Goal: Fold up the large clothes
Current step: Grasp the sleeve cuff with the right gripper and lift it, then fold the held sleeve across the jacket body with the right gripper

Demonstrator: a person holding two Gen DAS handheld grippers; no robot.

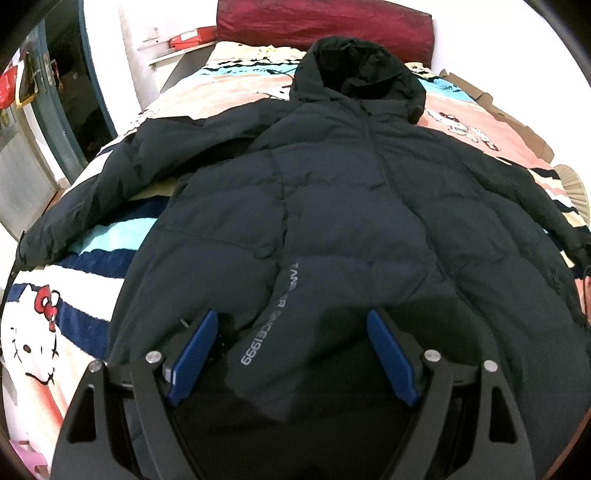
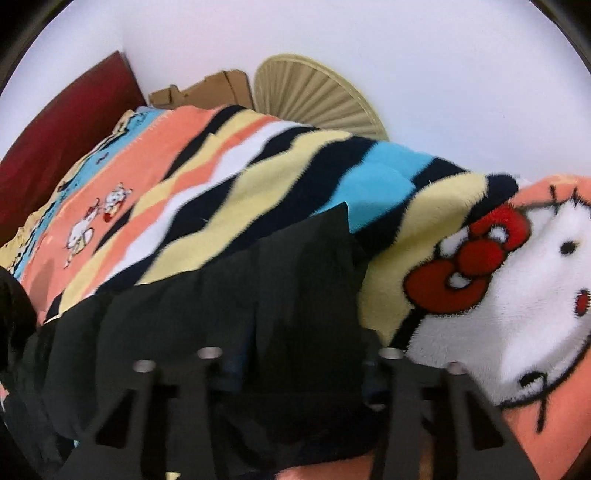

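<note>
Jacket [image 1: 332,206] on cartoon blanket [image 1: 48,317]

Bed fills most of both views, covered by a plush Hello Kitty blanket [image 1: 44,332] in orange, yellow, white, navy and turquoise stripes; dark red headboard [image 1: 325,26] stands against a plain white wall [image 2: 406,55]. At the left edge of the left wrist view, a teal-framed doorway [image 1: 74,96] opens onto a dark room, with a white shelf [image 1: 181,51] carrying a red box [image 1: 192,38] beside the headboard. On the bed's far side, flattened cardboard [image 2: 207,88] and a cream ribbed fan-shaped object [image 2: 317,99] lean against the wall; lighting is even and bright.
</note>
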